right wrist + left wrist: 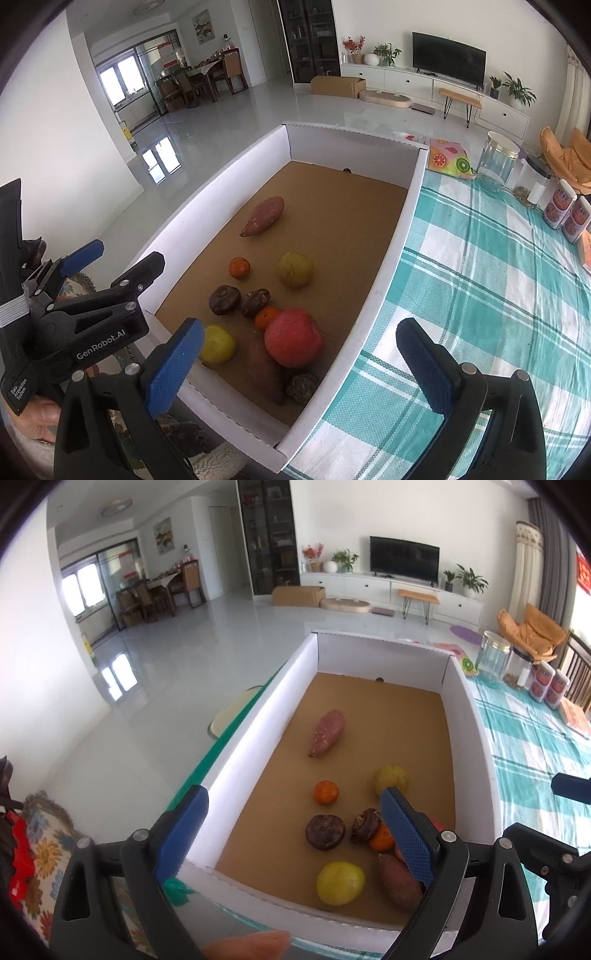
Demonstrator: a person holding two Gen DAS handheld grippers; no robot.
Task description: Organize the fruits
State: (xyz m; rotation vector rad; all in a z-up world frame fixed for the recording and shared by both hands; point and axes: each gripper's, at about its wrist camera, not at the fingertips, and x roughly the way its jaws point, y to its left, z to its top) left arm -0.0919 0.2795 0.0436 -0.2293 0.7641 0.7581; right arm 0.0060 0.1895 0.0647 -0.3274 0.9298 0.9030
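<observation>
From the left wrist, the left tongs (pixel 295 834) hang wide open with nothing in them, poised over the near end of the white box (pixel 258 716), and the fruit lies straight ahead and slightly right of their gap: a dark round fruit (pixel 325 831) sits almost dead centre between the blue pads, a yellow fruit (pixel 340 882) closer in, a small orange (pixel 325 792) just beyond. The near sweet potato (pixel 400 884) is tucked partly behind the right pad, its long axis running down toward the near-right corner; the far sweet potato (pixel 327 732) lies alone up the box, pointing away and a touch right. Over to the right wrist: the right tongs (pixel 295 365) are also spread wide and empty, straddling the box's right wall, and the red apple (pixel 293 338) sits squarely in their line, resting against the sweet potato below it. My read: the right hand is nearer that cluster, the left nearer the dark fruit. The box stands on a green-checked cloth over the tabletop (pixel 498 295), jars (pixel 496 157) at the far end, a bright living room with a television (pixel 448 59) beyond.
</observation>
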